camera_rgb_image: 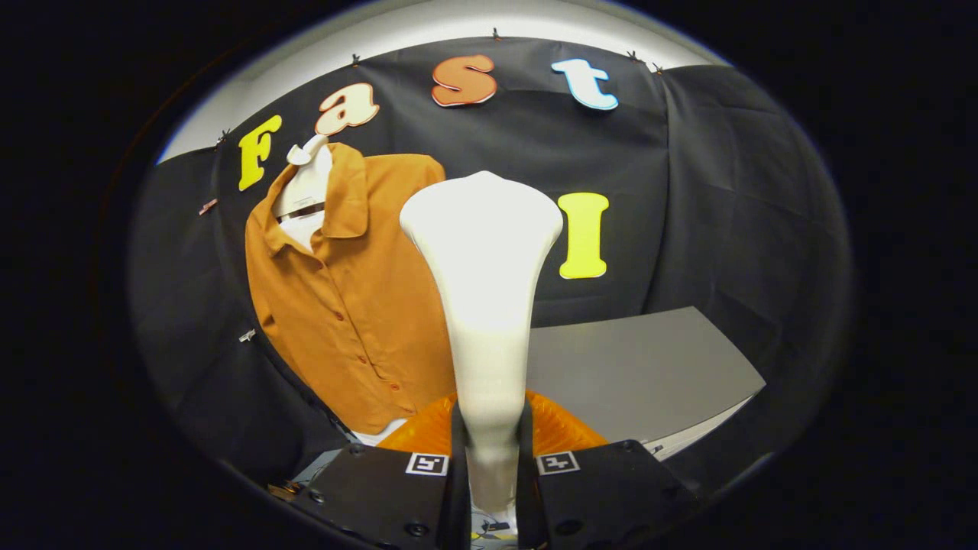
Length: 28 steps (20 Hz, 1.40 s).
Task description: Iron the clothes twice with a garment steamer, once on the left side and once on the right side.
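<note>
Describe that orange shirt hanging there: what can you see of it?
The orange shirt is a collared, button-front garment of soft matte cloth, with small matching buttons down its placket. It hangs on a white mannequin form against the black booth wall, collar open, tilted in this view. The white steamer head, gripped between the gripper fingers, overlaps its right edge; contact is unclear.

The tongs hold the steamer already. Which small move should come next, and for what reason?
Probably carry the white garment steamer toward the orange shirt. The tongs are shut on the steamer's handle, and its head stands upright beside the hanging shirt, seemingly short of the fabric, so no pass looks started.
</note>
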{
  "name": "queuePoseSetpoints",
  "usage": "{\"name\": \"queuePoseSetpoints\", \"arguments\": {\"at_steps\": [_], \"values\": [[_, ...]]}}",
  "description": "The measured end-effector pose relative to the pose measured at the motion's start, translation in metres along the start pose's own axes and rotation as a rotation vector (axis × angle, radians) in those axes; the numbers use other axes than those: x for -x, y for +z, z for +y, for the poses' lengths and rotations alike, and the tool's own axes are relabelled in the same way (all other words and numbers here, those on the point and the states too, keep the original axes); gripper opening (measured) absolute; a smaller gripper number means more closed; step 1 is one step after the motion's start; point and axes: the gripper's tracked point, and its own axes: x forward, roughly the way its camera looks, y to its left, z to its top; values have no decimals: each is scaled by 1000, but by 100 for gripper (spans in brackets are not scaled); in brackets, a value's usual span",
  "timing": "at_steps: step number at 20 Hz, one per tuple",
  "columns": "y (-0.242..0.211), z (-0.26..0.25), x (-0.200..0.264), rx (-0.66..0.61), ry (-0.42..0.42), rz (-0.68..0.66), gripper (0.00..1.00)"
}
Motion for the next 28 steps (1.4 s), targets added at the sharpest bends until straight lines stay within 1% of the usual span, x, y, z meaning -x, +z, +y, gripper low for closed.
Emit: {"name": "queuePoseSetpoints", "arguments": {"at_steps": [3,6,11,15,21,28], "values": [[3,40,-6,7,0,-28,27],[0,72,-21,4,-1,-29,27],[-13,103,-53,26,-26,-23,27],[-22,114,-80,40,-59,-17,27],[-29,113,-114,44,-109,-22,27],[-41,112,-131,53,-127,-14,27]]}}
